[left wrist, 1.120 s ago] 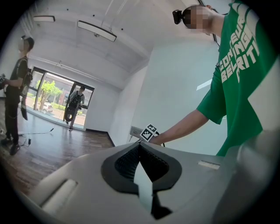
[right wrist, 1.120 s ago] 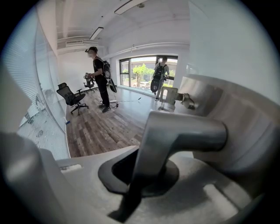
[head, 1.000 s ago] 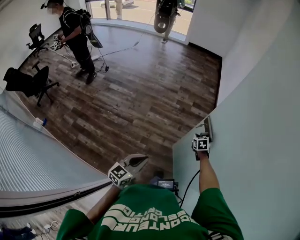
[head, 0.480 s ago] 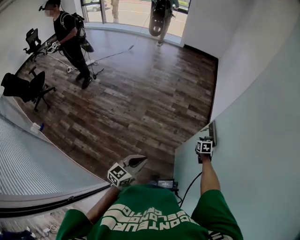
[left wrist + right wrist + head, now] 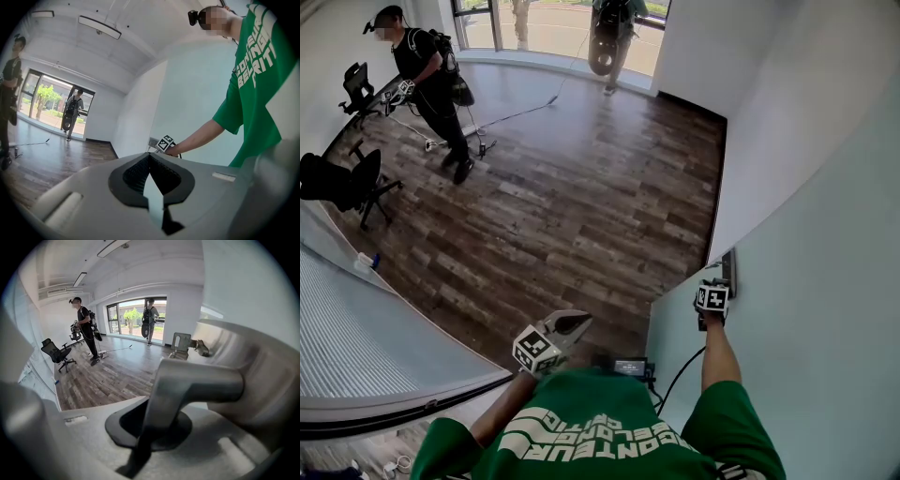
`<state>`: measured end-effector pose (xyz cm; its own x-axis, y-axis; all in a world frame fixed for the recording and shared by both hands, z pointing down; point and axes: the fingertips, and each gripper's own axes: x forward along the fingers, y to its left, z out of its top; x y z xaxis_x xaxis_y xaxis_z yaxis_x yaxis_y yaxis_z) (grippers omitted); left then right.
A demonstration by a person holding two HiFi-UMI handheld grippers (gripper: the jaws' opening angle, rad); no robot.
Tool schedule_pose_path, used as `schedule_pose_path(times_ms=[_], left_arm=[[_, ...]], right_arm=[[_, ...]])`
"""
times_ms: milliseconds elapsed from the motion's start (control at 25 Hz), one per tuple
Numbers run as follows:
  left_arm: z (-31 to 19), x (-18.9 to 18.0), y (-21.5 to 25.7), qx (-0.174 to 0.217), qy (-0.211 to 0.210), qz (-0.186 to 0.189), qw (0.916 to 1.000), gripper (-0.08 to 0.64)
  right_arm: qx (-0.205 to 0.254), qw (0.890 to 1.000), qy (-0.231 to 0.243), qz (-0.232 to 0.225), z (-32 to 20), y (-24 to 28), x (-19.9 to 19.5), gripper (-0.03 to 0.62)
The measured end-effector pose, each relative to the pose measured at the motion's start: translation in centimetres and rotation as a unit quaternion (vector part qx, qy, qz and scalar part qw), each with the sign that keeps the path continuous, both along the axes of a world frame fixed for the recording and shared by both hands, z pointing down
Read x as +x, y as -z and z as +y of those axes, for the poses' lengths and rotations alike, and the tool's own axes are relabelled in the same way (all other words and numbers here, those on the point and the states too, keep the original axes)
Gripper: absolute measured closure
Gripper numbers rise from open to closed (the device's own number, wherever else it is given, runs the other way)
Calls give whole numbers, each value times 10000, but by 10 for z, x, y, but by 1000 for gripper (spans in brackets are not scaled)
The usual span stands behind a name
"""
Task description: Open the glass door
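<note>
Lever handle [image 5: 201, 380] of the glass door [image 5: 825, 281] is clamped between the jaws of the right hand-held gripper [image 5: 157, 420], at the door's free edge. The pale door panel is seen filling the right of the head view, with its edge set against the wood floor [image 5: 581, 216]. The left hand-held gripper [image 5: 150, 157] is held low in front of the body, jaws together, nothing gripped, well apart from the door. Two people are seen at the far side of the room, near an office chair [image 5: 342, 183].
</note>
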<state>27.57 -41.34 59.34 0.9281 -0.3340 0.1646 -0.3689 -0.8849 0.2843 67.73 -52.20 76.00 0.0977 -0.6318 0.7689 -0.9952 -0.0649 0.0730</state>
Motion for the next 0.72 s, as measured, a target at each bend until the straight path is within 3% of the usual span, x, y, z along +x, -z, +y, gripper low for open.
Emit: schedule_pose_path(times_ms=[720], left_arm=[[-7,17,-4,93,108,49,9999,551]], right_arm=[[0,9985,-545,106,18,0,72,601]])
